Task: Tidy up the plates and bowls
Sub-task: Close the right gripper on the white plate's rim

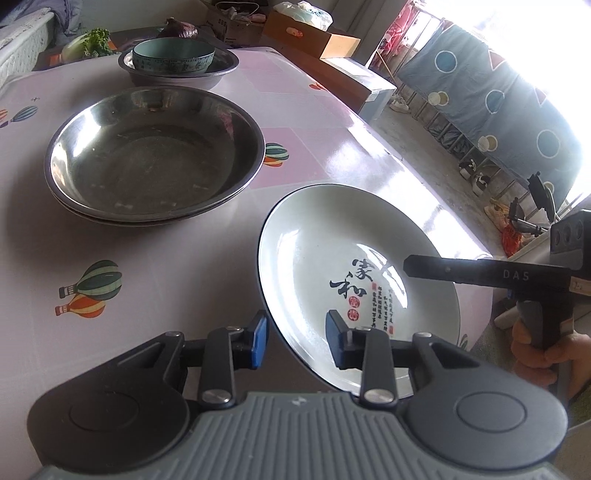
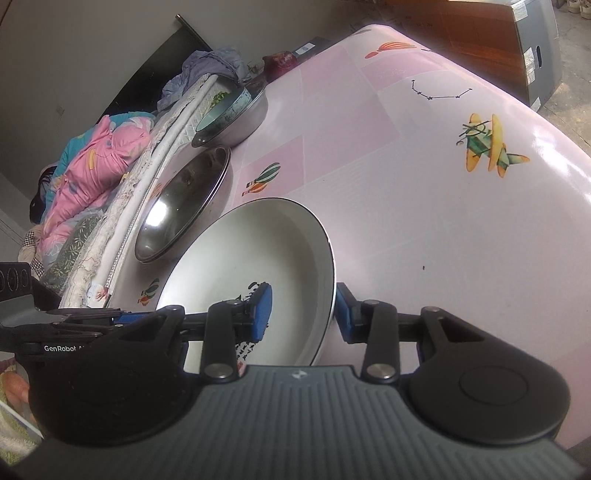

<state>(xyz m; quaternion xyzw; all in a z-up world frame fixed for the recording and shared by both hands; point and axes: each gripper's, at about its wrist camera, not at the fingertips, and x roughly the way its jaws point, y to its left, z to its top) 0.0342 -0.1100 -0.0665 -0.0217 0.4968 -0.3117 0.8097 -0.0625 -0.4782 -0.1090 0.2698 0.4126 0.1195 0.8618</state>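
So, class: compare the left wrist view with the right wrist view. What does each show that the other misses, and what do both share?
Left wrist only: the writing printed inside the white plate read clearly, cardboard boxes, the blue patterned cloth and a hand holding the right gripper.
Right wrist only: the pink bedding and the aeroplane print on the tablecloth.
Both: the plate straddled by each gripper, including the left gripper, the stacked steel basins and the teal bowl in a basin.
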